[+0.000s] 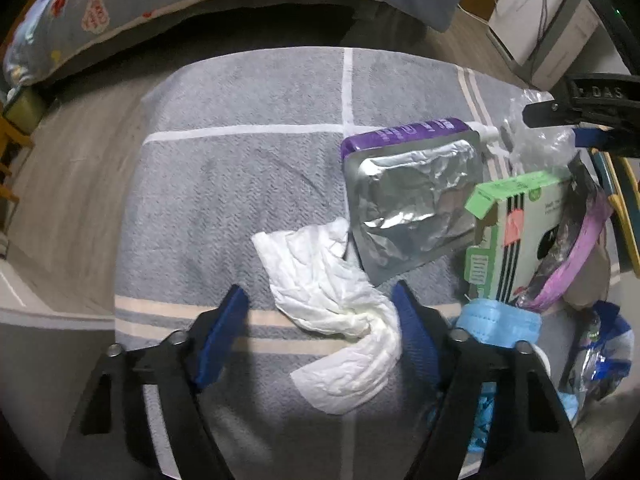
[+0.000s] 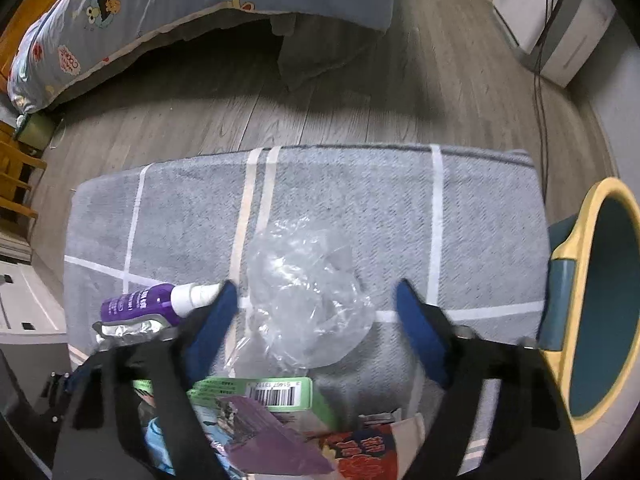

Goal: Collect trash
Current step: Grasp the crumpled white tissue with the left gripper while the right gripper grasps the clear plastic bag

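left wrist view: the left gripper [image 1: 320, 308] hangs over a crumpled white paper tissue [image 1: 332, 304] lying on a grey rug with pale grid stripes [image 1: 240, 184], its blue pads set to either side, the right-hand pad seemingly brushing the tissue's twisted waist, the other well clear; the jaws are part-open and nothing is clamped yet. right wrist view: the right gripper [image 2: 316, 300] likewise straddles a crumpled clear plastic bag [image 2: 308, 292] on the same rug, pads apart from it, empty. the step in hand looks to be the grasp itself, two pieces at once; the next move would call for closing squarely on soft, slippery material, then lifting and carrying it off to a bin. only the left wrist view shows the tissue, a creased silver foil pouch [image 1: 412, 208] and a blue face mask [image 1: 496, 320]; only the right wrist view shows a teal bin with a yellow rim [image 2: 600, 312] just beside the rug's edge, seemingly the destination. both show the purple tube with a white cap [image 2: 140, 304] and the green printed carton [image 2: 256, 394].
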Demonstrator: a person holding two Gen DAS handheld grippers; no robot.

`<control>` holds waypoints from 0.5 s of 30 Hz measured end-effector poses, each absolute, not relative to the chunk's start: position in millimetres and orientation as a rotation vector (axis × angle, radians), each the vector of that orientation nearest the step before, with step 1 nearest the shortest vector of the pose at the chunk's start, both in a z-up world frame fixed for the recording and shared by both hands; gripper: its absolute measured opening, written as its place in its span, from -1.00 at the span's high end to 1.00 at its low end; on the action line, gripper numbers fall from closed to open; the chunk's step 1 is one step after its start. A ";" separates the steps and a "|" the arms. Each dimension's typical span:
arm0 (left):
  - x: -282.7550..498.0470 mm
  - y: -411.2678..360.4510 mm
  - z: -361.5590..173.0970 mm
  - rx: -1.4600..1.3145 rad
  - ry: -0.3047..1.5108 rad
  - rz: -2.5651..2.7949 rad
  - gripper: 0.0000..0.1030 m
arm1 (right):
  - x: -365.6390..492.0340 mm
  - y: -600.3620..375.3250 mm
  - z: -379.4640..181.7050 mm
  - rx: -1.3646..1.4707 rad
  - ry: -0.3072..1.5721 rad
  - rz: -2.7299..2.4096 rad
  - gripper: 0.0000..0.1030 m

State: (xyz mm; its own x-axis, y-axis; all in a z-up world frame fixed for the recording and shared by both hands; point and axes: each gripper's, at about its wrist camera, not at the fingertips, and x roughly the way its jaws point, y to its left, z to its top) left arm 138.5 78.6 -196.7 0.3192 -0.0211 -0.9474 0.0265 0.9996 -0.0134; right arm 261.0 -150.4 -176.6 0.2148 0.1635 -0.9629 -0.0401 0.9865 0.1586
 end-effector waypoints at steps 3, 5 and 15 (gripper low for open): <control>137.1 77.1 -192.4 0.005 1.248 -0.047 0.07 | 258.8 -151.2 -172.8 0.134 1.338 0.161 0.40; 136.5 76.2 -187.9 0.005 1.244 -0.050 0.35 | 256.5 -150.5 -164.7 0.131 1.314 0.177 0.50; 127.1 89.2 -152.2 0.002 1.147 -0.011 0.71 | 245.2 -155.9 -115.2 0.103 1.162 0.196 0.60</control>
State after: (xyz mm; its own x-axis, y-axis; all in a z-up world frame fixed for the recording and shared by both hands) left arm 127.1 89.1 -152.2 0.4111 -0.0073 -0.9116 0.0097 0.9999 -0.0036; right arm 245.2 -155.9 -115.2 0.3825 0.2065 -0.9006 -0.1003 0.9782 0.1817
